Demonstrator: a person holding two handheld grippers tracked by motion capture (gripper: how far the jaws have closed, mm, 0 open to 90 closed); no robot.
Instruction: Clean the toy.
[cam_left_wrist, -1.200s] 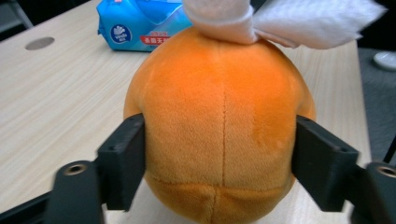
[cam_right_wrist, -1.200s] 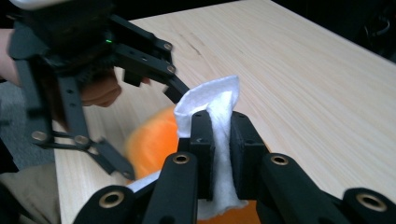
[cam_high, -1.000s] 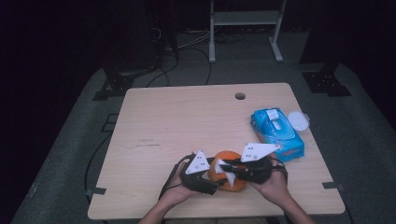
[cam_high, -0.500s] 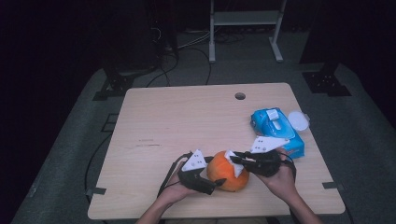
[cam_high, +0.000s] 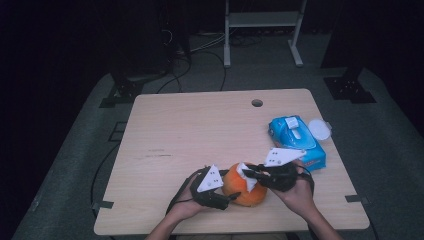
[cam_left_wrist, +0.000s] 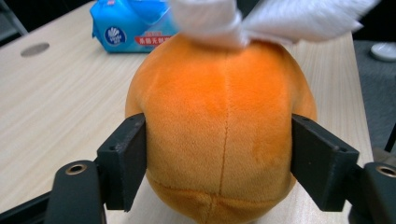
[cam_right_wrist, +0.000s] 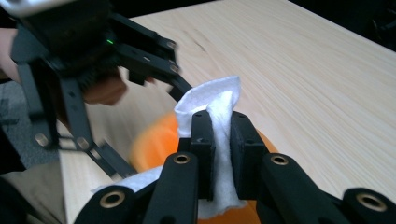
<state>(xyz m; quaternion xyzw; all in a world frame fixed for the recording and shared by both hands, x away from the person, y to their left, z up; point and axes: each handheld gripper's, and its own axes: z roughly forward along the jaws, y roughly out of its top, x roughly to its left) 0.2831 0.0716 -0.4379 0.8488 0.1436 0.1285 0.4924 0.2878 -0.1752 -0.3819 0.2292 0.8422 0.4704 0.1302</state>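
Two black jaws of the left gripper (cam_left_wrist: 219, 163) stand on either side of the round orange plush toy (cam_left_wrist: 219, 121), their pads against its flanks in the left gripper view; these jaws have just been closing, with the toy between them and held. From the high view that same left gripper (cam_high: 230, 196) sits at the toy's left side, near the front edge of the light wooden table (cam_high: 200, 125). The right gripper (cam_right_wrist: 219, 135) has its jaws pressed nearly together on a folded white wet wipe (cam_right_wrist: 215, 100), which stands up between the pads and trails down onto the top of the orange toy beneath it. In the high view the right gripper (cam_high: 250, 172) reaches in from the toy's right, the wipe showing as a white patch on the toy's top. Farther out, toward the table's right edge, lies a blue plastic pack of wet wipes (cam_high: 295, 140), and just beside it a small round white lid (cam_high: 319, 129). A round cable hole (cam_high: 257, 103) marks the table's far side.
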